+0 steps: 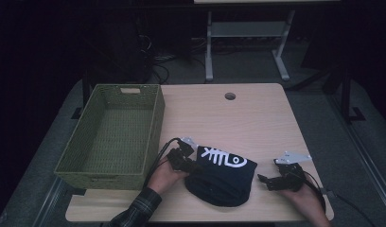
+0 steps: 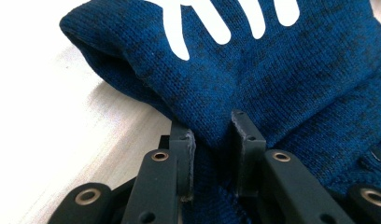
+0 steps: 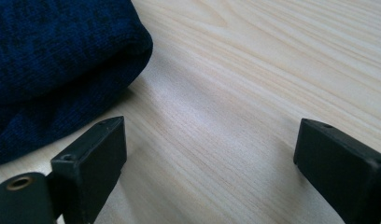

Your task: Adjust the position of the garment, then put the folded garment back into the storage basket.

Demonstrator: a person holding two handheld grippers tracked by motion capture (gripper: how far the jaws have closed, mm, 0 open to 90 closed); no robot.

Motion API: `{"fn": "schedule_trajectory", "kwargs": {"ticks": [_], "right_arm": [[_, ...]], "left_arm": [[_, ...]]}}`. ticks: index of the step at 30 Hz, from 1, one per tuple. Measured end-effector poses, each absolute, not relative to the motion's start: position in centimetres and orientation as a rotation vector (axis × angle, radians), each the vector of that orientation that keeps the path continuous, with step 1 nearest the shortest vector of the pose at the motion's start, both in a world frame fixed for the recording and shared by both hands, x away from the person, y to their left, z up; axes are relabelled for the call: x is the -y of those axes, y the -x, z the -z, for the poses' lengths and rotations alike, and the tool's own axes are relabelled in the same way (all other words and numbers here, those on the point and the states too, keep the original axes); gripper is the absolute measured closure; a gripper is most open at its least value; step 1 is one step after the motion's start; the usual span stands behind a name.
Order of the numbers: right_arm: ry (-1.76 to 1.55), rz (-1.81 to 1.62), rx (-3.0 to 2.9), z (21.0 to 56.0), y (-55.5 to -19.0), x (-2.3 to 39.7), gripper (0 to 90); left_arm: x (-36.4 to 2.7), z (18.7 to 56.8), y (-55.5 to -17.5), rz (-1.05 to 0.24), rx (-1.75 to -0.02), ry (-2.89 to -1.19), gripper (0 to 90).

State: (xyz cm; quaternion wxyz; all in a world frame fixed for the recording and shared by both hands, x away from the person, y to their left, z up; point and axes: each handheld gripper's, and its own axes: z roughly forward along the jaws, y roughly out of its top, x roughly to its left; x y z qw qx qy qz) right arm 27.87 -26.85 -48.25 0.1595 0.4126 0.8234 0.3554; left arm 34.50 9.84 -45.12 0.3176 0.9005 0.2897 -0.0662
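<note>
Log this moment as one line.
left claw: pinching a fold of the blue knit hat | right claw: open over bare table, beside hat | green basket: empty

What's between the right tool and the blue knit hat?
Bare wooden tabletop, seen in the right gripper view: the right tool stands open beside the blue knit hat, not touching it.

The right gripper [image 3: 209, 163] has its two black jaws set wide apart over the pale wooden table [image 3: 254, 74], with bare wood between them. A dark blue knitted garment [image 3: 48, 60] lies at upper left, near the left-hand jaw.
</note>
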Motion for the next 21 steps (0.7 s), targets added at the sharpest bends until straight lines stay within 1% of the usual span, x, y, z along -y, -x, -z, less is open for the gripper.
{"fn": "schedule_trajectory", "kwargs": {"ticks": [7,15,21], "right_arm": [[-1.179,-1.015,-2.353,48.2,-27.9,26.9,9.1],[-1.186,-1.015,-2.354,48.2,-27.8,26.8,9.1],[-1.185,-1.015,-2.353,48.2,-27.8,26.8,9.1]], "left_arm": [[-9.8,44.3,-34.6,0.196,-0.783,-2.365,75.1],[-9.6,42.4,-34.6,0.254,-0.771,-2.290,75.3],[-9.3,40.5,-34.7,0.240,-0.761,-2.319,75.5]]}}
